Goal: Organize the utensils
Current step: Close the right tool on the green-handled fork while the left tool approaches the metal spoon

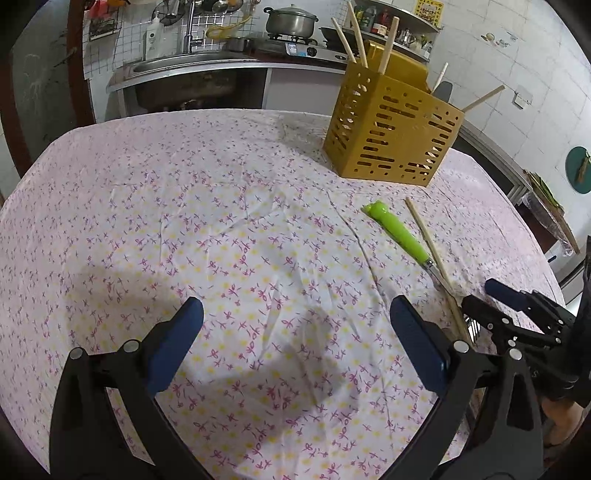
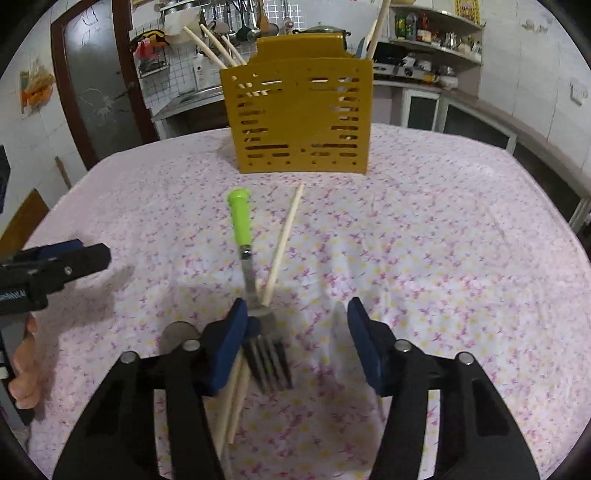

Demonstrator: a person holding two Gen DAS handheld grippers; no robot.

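Floral cloth (image 1: 258,221) bare mid-table; yellow caddy (image 2: 301,118) near far edge holds chopsticks (image 2: 207,46); fork (image 2: 251,280) between right gripper (image 2: 295,332) fingers, jaws apart; left gripper (image 1: 295,332) jaws apart, holding nothing.

You cannot read any text in these two views. The bottles on the shelf (image 2: 424,27) carry labels, but they are too small and blurred to tell. The yellow poster (image 1: 428,8) on the wall shows only a pattern. The small sticker on the front of the stove (image 1: 293,48) is not legible. The pump bottle (image 1: 152,35) by the sink has a dark mark, unreadable.
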